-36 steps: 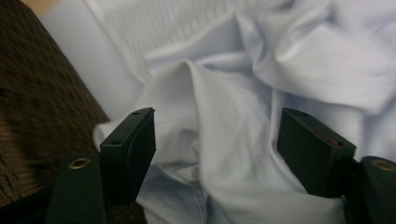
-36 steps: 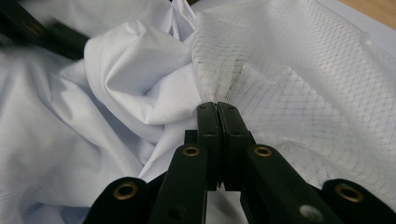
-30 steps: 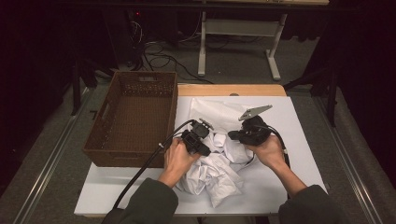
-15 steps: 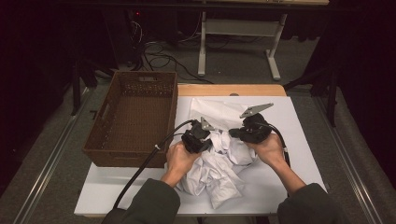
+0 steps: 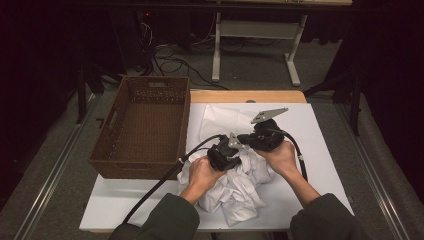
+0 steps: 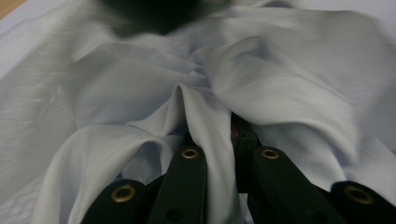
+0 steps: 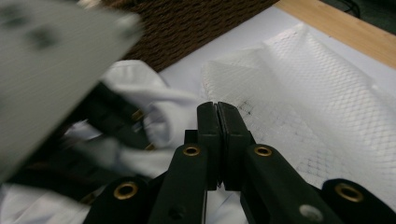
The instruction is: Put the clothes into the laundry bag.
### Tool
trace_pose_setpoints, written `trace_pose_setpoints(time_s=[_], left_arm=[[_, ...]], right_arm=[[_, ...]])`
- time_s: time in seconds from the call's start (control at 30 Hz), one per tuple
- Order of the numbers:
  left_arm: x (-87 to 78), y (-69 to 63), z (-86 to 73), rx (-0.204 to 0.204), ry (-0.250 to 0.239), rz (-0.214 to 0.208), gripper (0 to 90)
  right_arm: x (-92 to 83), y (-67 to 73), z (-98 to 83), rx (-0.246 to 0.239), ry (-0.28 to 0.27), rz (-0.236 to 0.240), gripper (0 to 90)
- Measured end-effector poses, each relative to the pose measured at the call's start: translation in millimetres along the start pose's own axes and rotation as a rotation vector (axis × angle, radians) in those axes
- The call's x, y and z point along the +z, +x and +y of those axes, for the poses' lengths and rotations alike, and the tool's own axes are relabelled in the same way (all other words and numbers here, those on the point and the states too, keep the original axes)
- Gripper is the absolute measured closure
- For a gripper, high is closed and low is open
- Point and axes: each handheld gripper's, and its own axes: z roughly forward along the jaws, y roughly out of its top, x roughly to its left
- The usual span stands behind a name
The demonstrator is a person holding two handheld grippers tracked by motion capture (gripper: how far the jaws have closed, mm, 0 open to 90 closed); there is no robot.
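Two grippers meet over a crumpled white garment [image 5: 235, 187] lying on the white surface [image 5: 320, 150], just right of the brown wicker basket [image 5: 145, 130]; the left gripper [image 6: 212, 135] has just been closing and pinches a fold of the garment in its jaws; the right gripper [image 7: 217, 116] has its jaws pressed together, empty, above a white mesh bag [image 7: 299, 93].

One wicker basket [image 5: 142, 125], one crumpled white garment [image 5: 235, 187], one mesh bag [image 5: 222, 120] (white), two claws.

A dim room: grey carpeted floor [image 5: 60, 185], a white-legged stand [image 5: 252, 37] at upper centre, black cables [image 5: 167, 62] trailing beside it, darkness at both edges.
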Motion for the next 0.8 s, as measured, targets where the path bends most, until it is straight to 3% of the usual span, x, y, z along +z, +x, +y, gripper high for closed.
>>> trace_pose_setpoints(time_s=[0.1, 0.27, 0.33, 0.43, 0.53, 0.67, 0.73, 0.8], left_arm=[[14.2, 16.3, 1.4, -0.085, 0.020, 0.058, 86.2], [27.8, 26.4, 6.0, -0.109, 0.040, 0.144, 84.1], [26.3, 26.1, 6.1, -0.114, 0.042, 0.138, 77.7], [14.2, 22.5, 6.0, -0.083, 0.089, 0.119, 59.9], [-8.3, 18.1, 7.2, -0.069, 0.131, 0.114, 46.9], [-44.8, 11.3, 11.4, -0.068, 0.110, 0.113, 37.8], [-53.2, 11.9, 12.2, -0.078, 0.108, 0.120, 36.5], [-52.7, 19.2, 11.0, -0.103, 0.137, 0.148, 36.9]], right_arm=[[0.2, 0.9, -5.1, -0.003, 0.000, 0.024, 89.9], [0.3, 1.9, -12.7, -0.002, 0.020, 0.032, 89.9], [2.1, 1.2, -17.0, 0.004, 0.043, 0.032, 89.9], [3.3, -1.9, -21.1, -0.003, 0.056, 0.022, 89.9], [3.4, -4.3, -23.7, -0.004, 0.070, 0.003, 89.8], [5.0, -4.8, -24.6, 0.000, 0.076, -0.006, 89.8], [5.4, -3.9, -23.3, -0.007, 0.076, -0.008, 89.8], [5.4, -2.3, -21.4, -0.005, 0.081, -0.014, 89.8]])
